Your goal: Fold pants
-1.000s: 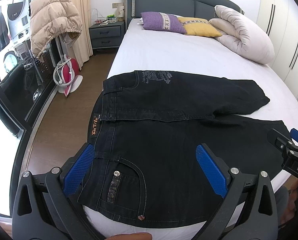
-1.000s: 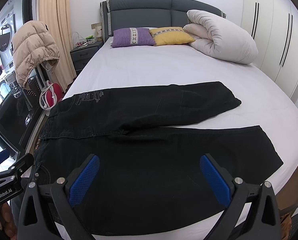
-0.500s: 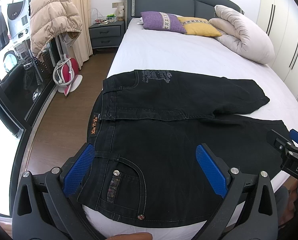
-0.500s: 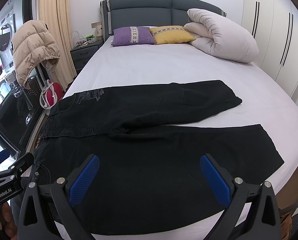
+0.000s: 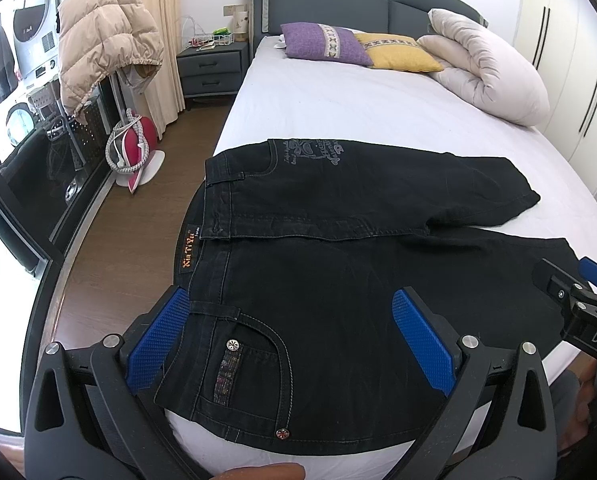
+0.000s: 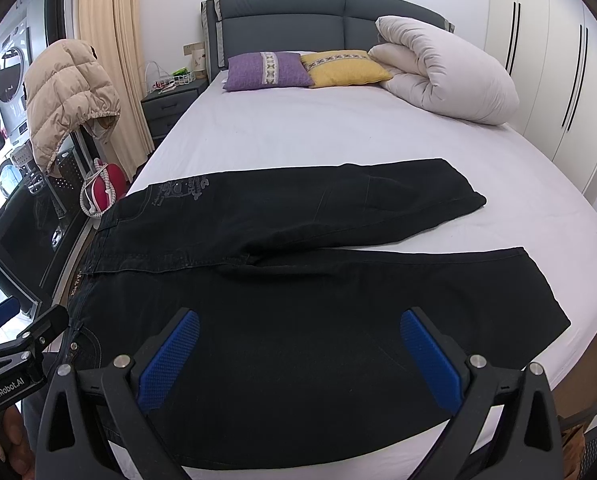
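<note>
Pants (image 5: 338,288): black denim, flat on bed (image 5: 358,108), frame centre, legs splayed | Handling: judged heavy, limp, non-slip; grip waistband and hem | Left tool (image 5: 290,344): apart, empty | Right tool (image 6: 298,360): apart, empty

A wide bed (image 6: 338,136) with a white sheet fills the room, and black pants (image 6: 298,280) lie flat across its near end, waistband at the left edge, legs running right. The far leg angles away from the near one, a wedge of sheet showing between their hems. Up by the gray headboard (image 6: 318,20) a purple pillow (image 6: 266,70) sits just beside a yellow pillow (image 6: 344,67), and a rolled cream duvet (image 6: 446,76) rests at the right.
</note>
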The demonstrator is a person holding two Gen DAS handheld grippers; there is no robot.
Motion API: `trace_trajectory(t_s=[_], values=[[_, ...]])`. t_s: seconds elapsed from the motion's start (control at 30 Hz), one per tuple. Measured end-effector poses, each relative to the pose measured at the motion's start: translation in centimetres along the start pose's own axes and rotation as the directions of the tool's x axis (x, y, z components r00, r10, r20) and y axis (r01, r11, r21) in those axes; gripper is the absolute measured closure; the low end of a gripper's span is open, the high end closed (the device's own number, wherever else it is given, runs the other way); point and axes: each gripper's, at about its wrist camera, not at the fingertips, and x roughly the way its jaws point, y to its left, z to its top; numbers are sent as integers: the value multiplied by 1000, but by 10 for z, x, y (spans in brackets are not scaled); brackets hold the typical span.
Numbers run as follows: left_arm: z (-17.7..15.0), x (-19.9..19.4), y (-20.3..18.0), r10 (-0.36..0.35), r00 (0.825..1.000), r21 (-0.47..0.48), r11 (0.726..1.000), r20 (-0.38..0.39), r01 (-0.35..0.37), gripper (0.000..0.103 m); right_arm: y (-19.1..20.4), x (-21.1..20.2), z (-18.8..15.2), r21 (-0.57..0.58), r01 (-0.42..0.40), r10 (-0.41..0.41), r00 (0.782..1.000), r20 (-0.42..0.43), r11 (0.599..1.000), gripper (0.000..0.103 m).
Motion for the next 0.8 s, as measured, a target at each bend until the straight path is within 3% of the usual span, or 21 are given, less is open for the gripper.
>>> trace_trajectory(t_s=[0.4, 0.63, 0.8], values=[[-2, 3, -4, -10, 1000, 23, 1000, 2, 10, 0, 1, 7, -1, -5, -3, 3, 1000, -19, 1000, 0], [4, 20, 6, -76, 997, -1, 997, -25, 76, 0, -1, 17, 5, -14, -7, 6, 999, -47, 1000, 0], [14, 48, 6, -152, 987, 58, 986, -60, 156, 0, -1, 30, 9, -26, -22, 20, 997, -72, 999, 0]])
